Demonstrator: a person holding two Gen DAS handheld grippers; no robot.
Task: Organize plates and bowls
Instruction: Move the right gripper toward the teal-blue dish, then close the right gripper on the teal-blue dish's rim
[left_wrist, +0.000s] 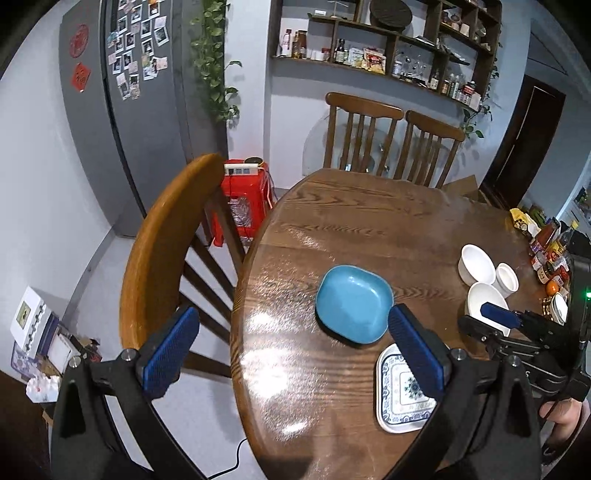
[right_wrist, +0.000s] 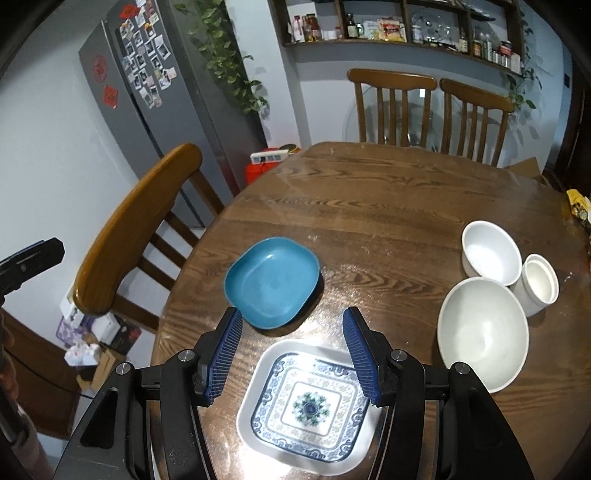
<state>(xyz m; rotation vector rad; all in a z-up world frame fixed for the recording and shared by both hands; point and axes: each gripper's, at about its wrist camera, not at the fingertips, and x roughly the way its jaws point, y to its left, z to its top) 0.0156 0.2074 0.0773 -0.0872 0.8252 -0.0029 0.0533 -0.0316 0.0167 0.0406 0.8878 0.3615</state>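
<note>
A blue square plate (right_wrist: 271, 282) lies on the round wooden table (right_wrist: 388, 206), also in the left wrist view (left_wrist: 352, 302). A white square plate with a blue pattern (right_wrist: 310, 406) lies nearer, directly under my right gripper (right_wrist: 291, 325), which is open and empty above it. At the right stand a large white bowl (right_wrist: 482, 332), a smaller white bowl (right_wrist: 487, 253) and a white cup (right_wrist: 539, 288). My left gripper (left_wrist: 291, 328) is open and empty, held over the table's left edge, near the blue plate. The patterned plate (left_wrist: 400, 398) shows partly behind its right finger.
A wooden chair (right_wrist: 125, 229) stands at the table's left edge, two more chairs (right_wrist: 428, 107) at the far side. Bottles and packets (left_wrist: 550, 247) crowd the table's right edge. A fridge (right_wrist: 147, 110) and a red stool (left_wrist: 245, 199) stand beyond the left chair.
</note>
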